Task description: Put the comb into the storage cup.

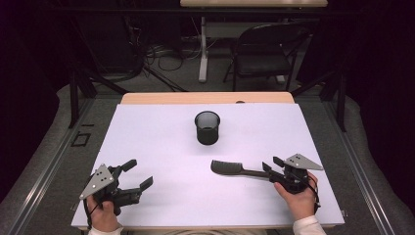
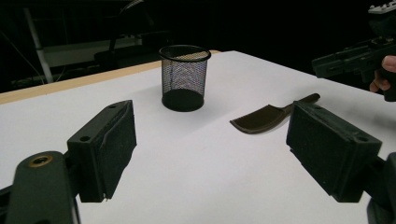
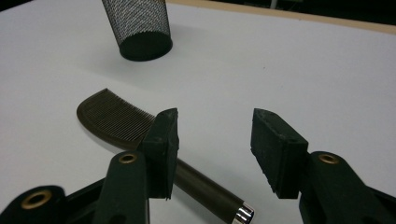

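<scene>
— Two grippers, one comb. Which of yours is closer to it?

— My right gripper (image 1: 274, 165). The comb (image 1: 234, 169) lies flat on the white table (image 1: 161, 142), on the near right side. Its handle end points right, at my right hand (image 1: 298, 196). Its toothed end points left, toward the middle of the table.

— So the comb runs left to right?

— Yes, almost straight across. In the right gripper view, the handle passes under my one jaw and ends in a shiny tip near the bottom. The teeth fan out farther away.

— Are your right jaws holding it?

— No. They stand wide apart with nothing between them. The comb sits a little to one side of the gap, not in the middle. I think I have to slide over until the handle is between both jaws, then close.

— And your left gripper (image 1: 138, 174)?

— It is at the near left, well apart from the comb. Its jaws are wide too and hold nothing.

— Where is the black mesh cup (image 1: 207, 127)?

— It stands upright in the middle, farther away than the comb. Its mouth faces up. It is nearer my right side than my left, so my right gripper looks best for the job.
</scene>
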Demonstrator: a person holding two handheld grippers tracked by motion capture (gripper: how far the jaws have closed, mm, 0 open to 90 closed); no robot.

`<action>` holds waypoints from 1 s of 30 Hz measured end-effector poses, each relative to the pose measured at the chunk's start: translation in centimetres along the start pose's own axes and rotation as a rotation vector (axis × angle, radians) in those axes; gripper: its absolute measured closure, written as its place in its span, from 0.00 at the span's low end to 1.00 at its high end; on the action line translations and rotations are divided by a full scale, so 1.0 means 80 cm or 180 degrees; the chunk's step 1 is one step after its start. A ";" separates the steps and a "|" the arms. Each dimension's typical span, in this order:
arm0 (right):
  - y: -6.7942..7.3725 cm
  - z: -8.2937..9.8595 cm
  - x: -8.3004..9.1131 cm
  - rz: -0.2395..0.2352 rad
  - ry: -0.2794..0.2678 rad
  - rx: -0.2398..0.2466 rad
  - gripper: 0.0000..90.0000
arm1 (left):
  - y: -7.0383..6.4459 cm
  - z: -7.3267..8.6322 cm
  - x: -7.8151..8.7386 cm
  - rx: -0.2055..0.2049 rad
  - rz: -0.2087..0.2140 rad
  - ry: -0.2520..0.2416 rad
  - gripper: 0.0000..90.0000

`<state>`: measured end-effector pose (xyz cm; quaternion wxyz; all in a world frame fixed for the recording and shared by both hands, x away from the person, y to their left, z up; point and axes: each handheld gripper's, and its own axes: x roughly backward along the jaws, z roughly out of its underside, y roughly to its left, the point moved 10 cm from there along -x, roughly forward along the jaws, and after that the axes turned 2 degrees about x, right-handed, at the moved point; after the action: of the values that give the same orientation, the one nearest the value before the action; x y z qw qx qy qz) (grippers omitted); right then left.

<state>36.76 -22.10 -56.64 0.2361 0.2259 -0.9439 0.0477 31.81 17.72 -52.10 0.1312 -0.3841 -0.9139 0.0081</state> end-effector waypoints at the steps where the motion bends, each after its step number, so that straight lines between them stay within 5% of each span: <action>1: 0.002 0.002 -0.003 -0.0017 0.0078 0.0012 0.57 | 0.000 0.000 0.000 -0.0003 0.0000 -0.0003 0.18; 12: 0.000 -0.005 -0.019 -0.0079 0.0345 -0.0071 0.64 | -0.001 0.001 -0.001 -0.0007 -0.0004 0.0011 0.18; 24: -0.009 0.004 -0.032 0.0073 0.0494 -0.0039 0.66 | -0.001 0.003 -0.002 -0.0018 0.0007 0.0037 0.18; 30: -0.014 0.010 -0.035 0.0154 0.0536 -0.0013 0.75 | -0.001 0.004 -0.002 -0.0018 0.0004 0.0059 0.18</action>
<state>39.15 -22.15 -58.66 0.3139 0.1977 -0.9260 0.0704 31.78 17.57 -52.47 0.1386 -0.3851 -0.9124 0.0021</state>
